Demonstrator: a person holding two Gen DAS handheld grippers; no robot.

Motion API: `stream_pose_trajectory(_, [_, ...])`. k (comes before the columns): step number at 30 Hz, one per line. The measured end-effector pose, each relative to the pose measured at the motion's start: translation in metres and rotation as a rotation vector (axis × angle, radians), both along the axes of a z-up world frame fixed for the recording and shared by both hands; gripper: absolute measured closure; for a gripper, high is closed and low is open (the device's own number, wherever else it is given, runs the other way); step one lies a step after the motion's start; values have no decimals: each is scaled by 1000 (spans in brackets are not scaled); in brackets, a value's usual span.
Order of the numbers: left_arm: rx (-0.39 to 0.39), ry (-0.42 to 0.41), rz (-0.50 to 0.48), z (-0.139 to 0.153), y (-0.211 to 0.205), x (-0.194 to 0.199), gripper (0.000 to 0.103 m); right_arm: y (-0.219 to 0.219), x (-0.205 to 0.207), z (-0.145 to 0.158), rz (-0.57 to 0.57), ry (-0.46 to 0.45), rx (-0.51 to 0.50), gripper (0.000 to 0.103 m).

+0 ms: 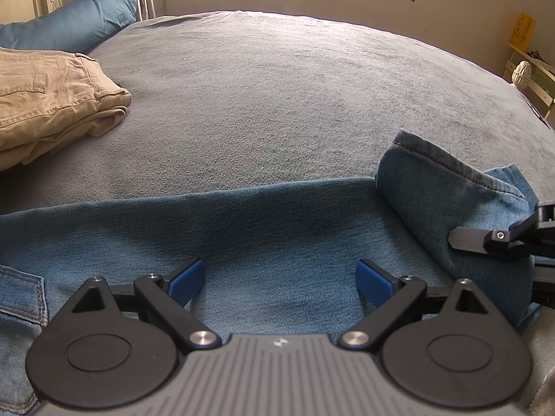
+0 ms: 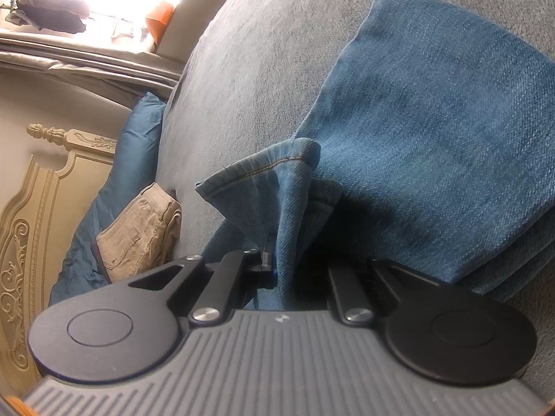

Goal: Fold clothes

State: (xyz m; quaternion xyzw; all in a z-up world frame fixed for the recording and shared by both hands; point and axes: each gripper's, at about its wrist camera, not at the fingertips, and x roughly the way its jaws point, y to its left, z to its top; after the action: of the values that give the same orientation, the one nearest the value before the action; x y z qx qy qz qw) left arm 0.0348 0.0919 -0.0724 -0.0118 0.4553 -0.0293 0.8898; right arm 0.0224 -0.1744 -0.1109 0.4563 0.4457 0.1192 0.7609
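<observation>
The blue denim jeans (image 1: 277,228) lie across the grey fleece bedcover (image 1: 277,86), heavy yet floppy. The right gripper (image 2: 277,270) pinches the stitched hem (image 2: 263,166), seemingly both layers; the left gripper (image 1: 279,282) gapes empty above the leg.

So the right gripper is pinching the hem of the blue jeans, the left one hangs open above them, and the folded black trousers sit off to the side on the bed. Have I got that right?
Nearly. The folded trousers are beige, not black, as the left wrist view shows. The rest holds: the right gripper is shut on the jeans near the hem, the left gripper is open above them, and the trousers lie aside on the bed.
</observation>
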Motion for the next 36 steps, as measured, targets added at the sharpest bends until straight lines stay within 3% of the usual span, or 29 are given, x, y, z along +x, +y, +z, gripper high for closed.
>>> stream_pose_trajectory(17, [0,1,0,0,0,1,8,3,0,-1,5,-6,-9,97])
stream_pose_trajectory(32, [0,7,-2,0,0,2,8,12,3,12,69,-80,-65,98])
stream_pose_trajectory(36, [-65,3,10,5,11,-1,8,11,3,12,67,-89,-59,98])
